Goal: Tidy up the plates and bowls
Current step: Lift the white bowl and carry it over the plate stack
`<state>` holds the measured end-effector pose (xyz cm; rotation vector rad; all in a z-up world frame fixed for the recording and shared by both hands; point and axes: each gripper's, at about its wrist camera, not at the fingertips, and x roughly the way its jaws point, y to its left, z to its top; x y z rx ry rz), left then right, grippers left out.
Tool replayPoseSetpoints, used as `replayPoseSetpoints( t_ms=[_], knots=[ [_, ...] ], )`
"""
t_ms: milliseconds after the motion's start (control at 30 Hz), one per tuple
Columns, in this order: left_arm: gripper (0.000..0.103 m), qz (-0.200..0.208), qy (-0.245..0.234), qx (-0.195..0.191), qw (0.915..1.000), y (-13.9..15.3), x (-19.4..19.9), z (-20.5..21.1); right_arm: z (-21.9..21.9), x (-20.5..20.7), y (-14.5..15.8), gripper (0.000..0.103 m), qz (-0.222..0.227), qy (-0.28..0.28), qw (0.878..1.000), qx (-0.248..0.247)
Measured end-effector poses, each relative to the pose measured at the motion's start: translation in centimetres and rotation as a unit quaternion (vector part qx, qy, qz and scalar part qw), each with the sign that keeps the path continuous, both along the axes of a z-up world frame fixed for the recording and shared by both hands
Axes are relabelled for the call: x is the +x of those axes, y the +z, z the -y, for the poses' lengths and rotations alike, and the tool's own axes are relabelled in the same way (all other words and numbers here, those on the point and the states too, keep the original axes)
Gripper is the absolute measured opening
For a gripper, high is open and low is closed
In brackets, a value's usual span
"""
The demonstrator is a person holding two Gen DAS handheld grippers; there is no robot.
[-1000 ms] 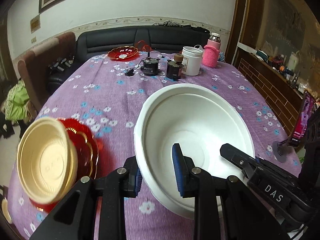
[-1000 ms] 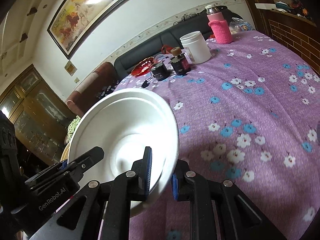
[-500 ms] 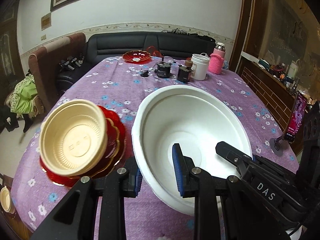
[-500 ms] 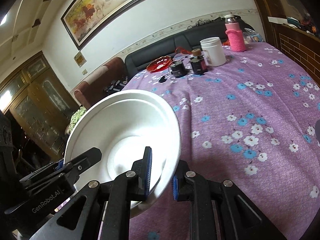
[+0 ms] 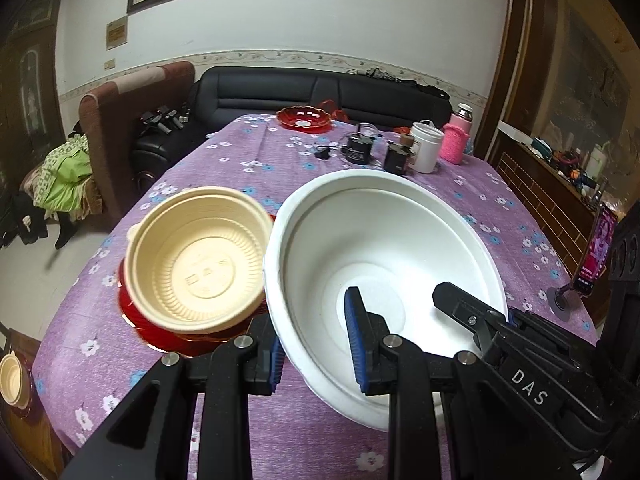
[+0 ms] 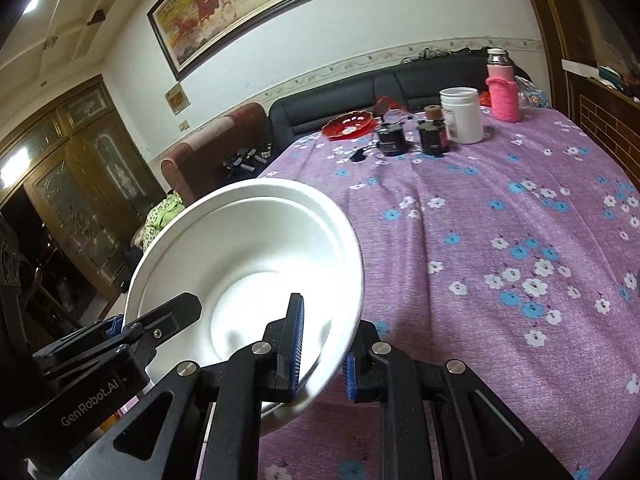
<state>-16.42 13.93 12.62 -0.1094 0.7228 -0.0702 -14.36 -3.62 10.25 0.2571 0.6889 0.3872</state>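
Both grippers hold one large white bowl (image 5: 380, 256) above the purple flowered tablecloth (image 5: 256, 160). My left gripper (image 5: 316, 352) is shut on the bowl's near left rim. My right gripper (image 6: 320, 348) is shut on the opposite rim of the white bowl (image 6: 248, 252) and also shows in the left wrist view (image 5: 472, 320). Just left of the white bowl, a cream plastic bowl (image 5: 196, 260) sits on a red plate (image 5: 160, 328).
At the table's far end stand a red dish (image 5: 303, 117), two dark jars (image 5: 360, 148), a white tub (image 5: 426, 146) and a pink-sleeved flask (image 5: 456, 140). A phone on a stand (image 5: 596, 248) is at the right. A small cream bowl (image 5: 12, 376) lies below left. Sofa behind.
Both grippers have carried the white bowl leftward and higher; the cream bowl on the red plate now lies right beside its left rim. The grips are unchanged.
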Motion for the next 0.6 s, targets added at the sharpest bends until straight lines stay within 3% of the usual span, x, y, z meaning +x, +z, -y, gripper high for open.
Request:
replayPoseSetpoints(
  t_ms=[600],
  knots=[
    [0.025,0.003,0.064,-0.033,0.9974,-0.1,-0.4,-6.9,-7.0,1.6,0.8,0.018,0.012,0.057,0.998,-0.032]
  ],
)
